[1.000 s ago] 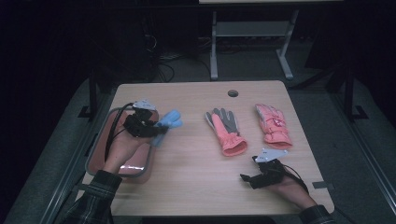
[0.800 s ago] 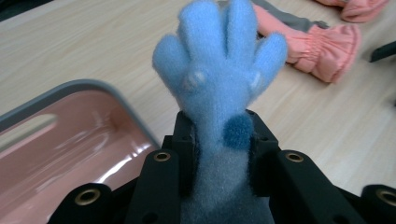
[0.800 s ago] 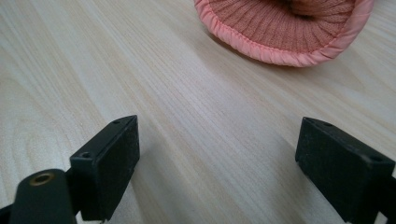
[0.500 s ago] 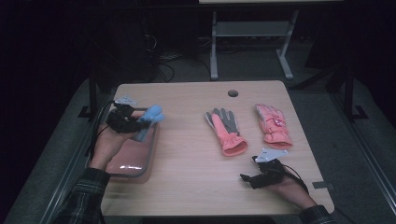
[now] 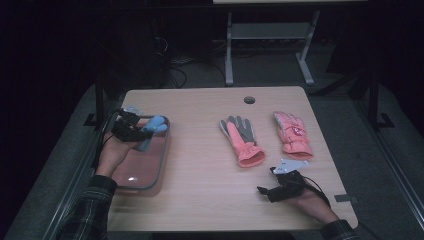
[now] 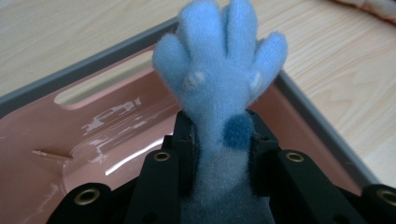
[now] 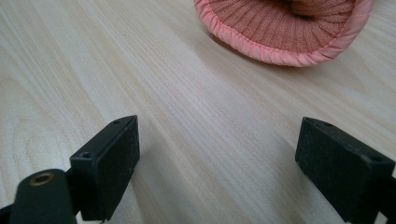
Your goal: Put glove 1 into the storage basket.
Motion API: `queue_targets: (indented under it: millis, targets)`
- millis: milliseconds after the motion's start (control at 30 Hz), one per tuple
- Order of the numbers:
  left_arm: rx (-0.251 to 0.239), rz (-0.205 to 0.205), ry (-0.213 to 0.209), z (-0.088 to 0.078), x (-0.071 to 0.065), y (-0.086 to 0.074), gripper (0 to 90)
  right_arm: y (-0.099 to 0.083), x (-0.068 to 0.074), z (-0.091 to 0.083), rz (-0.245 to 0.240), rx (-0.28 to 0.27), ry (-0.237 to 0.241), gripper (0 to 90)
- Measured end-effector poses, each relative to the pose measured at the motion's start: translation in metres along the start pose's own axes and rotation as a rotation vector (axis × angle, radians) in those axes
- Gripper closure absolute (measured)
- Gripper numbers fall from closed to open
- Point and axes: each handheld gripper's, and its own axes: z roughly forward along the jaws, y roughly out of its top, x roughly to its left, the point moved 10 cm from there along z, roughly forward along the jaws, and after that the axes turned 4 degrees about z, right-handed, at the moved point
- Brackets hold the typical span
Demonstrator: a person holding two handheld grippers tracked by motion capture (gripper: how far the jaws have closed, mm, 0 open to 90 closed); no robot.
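A blue glove is held by the left gripper over a pink tray; the right gripper is rested on the surface near two pink gloves.

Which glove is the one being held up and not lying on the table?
The fluffy blue glove. The left gripper pinches it over the pink bin, while the two pink gloves lie flat on the table.
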Motion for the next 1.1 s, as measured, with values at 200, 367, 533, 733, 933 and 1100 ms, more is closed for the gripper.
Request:
queue_targets:
  millis: [200, 367, 533, 733, 933, 1100]
  targets:
    - [0.039, -0.014, -0.002, 0.019, 0.004, -0.010, 69.6, 0.000, 0.000, 0.000, 0.000, 0.000, 0.000, 13.0]
    - [0.113, 0.003, 0.009, 0.034, 0.006, -0.022, 69.1, 0.000, 0.000, 0.000, -0.002, -0.001, 0.000, 12.9]
    - [0.145, 0.003, 0.009, 0.043, 0.006, -0.029, 68.4, 0.000, 0.000, 0.000, 0.004, 0.001, 0.000, 13.0]
    - [0.172, -0.018, -0.009, 0.051, 0.005, -0.037, 62.1, 0.000, 0.000, 0.000, 0.005, 0.001, 0.000, 13.0]
    - [0.175, -0.032, -0.037, 0.051, 0.004, -0.039, 39.5, 0.000, 0.000, 0.000, -0.001, 0.000, 0.000, 13.0]
    - [0.135, -0.065, -0.032, 0.039, 0.009, -0.032, 23.8, 0.000, 0.000, 0.000, -0.001, 0.000, 0.000, 13.0]
